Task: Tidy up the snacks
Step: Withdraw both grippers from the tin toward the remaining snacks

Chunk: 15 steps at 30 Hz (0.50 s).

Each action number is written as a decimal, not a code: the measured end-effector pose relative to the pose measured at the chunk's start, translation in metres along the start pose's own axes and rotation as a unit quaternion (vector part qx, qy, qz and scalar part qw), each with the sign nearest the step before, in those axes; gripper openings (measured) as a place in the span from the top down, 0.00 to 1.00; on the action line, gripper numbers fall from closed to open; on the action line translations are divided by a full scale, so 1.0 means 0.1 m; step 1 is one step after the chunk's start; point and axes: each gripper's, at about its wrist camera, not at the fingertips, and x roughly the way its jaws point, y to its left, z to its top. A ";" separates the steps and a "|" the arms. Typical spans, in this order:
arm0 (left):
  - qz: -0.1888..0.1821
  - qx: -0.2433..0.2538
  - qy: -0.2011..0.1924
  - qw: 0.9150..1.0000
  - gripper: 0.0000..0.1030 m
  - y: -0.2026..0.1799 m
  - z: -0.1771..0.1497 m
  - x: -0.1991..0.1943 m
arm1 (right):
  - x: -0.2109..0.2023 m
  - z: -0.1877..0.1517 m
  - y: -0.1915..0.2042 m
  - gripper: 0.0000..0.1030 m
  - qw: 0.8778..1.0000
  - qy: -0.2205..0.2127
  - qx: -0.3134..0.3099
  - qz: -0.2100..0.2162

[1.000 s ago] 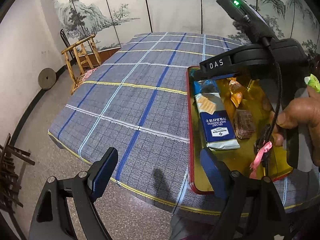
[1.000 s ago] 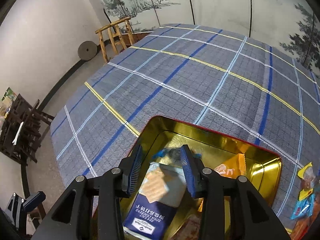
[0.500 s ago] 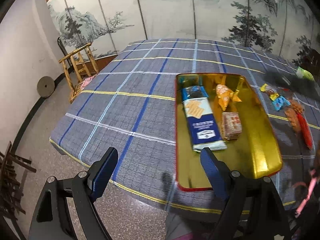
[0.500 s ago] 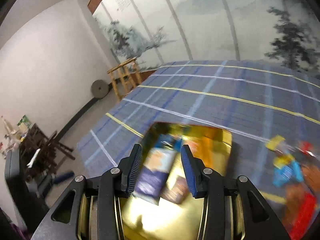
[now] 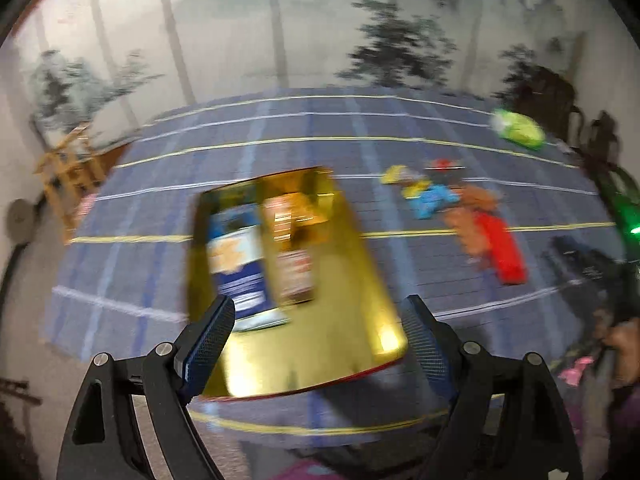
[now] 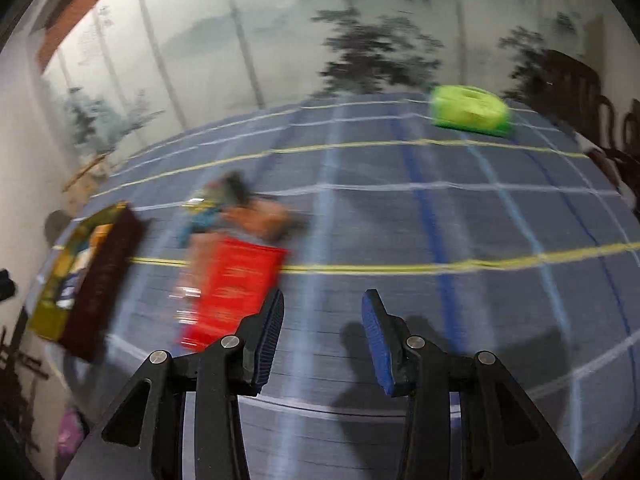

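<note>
A gold tin [image 5: 360,280] with a red rim sits on the checked cloth of the counter [image 5: 400,120], near its front edge, both views smeared by motion blur. Inside the tin lie a blue cracker pack [image 5: 238,268] along its left side and a smaller brown pack [image 5: 294,276] just beside it, with orange wrappers [image 5: 296,204] at the far end. The left tool [image 5: 316,344] hangs above the tin's near end, its blue pads spread wide and gripping nothing. To the right of the tin, apart from it, loose snacks lie in a heap [image 5: 440,196] on the cloth: yellow and blue wrappers, a brown bag and a red pack [image 5: 500,248]. A green pack [image 5: 518,128] lies alone, well beyond the heap toward the counter's far right. At the right edge of the left view, a hand [image 5: 622,344] shows dimly. The right tool [image 6: 322,320] hovers over bare cloth just right of the red pack [image 6: 236,280], its pads set a narrow gap apart, released, with nothing between them. From this side the tin [image 6: 96,280] stands far left, the green pack [image 6: 470,110] far ahead.
</note>
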 end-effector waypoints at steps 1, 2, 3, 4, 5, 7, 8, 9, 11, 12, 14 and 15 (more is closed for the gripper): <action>-0.019 0.001 0.009 1.000 0.20 -0.07 0.07 0.05 | 0.01 0.00 -0.08 0.59 1.000 0.000 0.003 -0.005; -0.043 -0.001 0.016 0.999 0.20 -0.14 0.15 0.10 | 0.04 -0.02 -0.18 0.59 1.000 0.002 0.007 -0.014; -0.066 -0.002 0.023 0.998 0.20 -0.21 0.23 0.17 | 0.07 -0.04 -0.28 0.59 1.000 0.004 0.016 -0.016; -0.076 -0.003 0.029 0.997 0.20 -0.27 0.26 0.22 | 0.09 -0.07 -0.35 0.59 1.000 0.004 0.024 -0.013; -0.092 -0.008 0.038 0.995 0.20 -0.34 0.33 0.31 | 0.10 -0.08 -0.41 0.59 0.999 0.003 0.032 -0.011; -0.113 -0.011 0.052 0.992 0.20 -0.48 0.47 0.49 | 0.12 -0.11 -0.49 0.59 0.999 0.002 0.040 -0.007; -0.116 -0.015 0.064 0.991 0.23 -0.56 0.55 0.62 | 0.14 -0.12 -0.51 0.59 0.999 0.002 0.042 -0.003; -0.118 -0.023 0.075 0.990 0.25 -0.60 0.61 0.73 | 0.16 -0.14 -0.52 0.59 0.999 0.003 0.045 0.002; -0.125 -0.039 0.094 0.987 0.31 -0.68 0.72 0.97 | 0.17 -0.16 -0.55 0.59 0.999 -0.001 0.049 0.011; -0.122 -0.044 0.103 0.986 0.31 -0.71 0.78 1.08 | 0.16 -0.18 -0.55 0.59 0.999 -0.003 0.051 0.016; -0.122 -0.065 0.125 0.983 0.32 -0.74 0.89 1.33 | 0.17 -0.19 -0.57 0.59 0.998 -0.006 0.056 0.026; -0.127 -0.074 0.136 0.980 0.32 -0.76 0.93 1.44 | 0.17 -0.19 -0.59 0.59 0.998 -0.006 0.060 0.035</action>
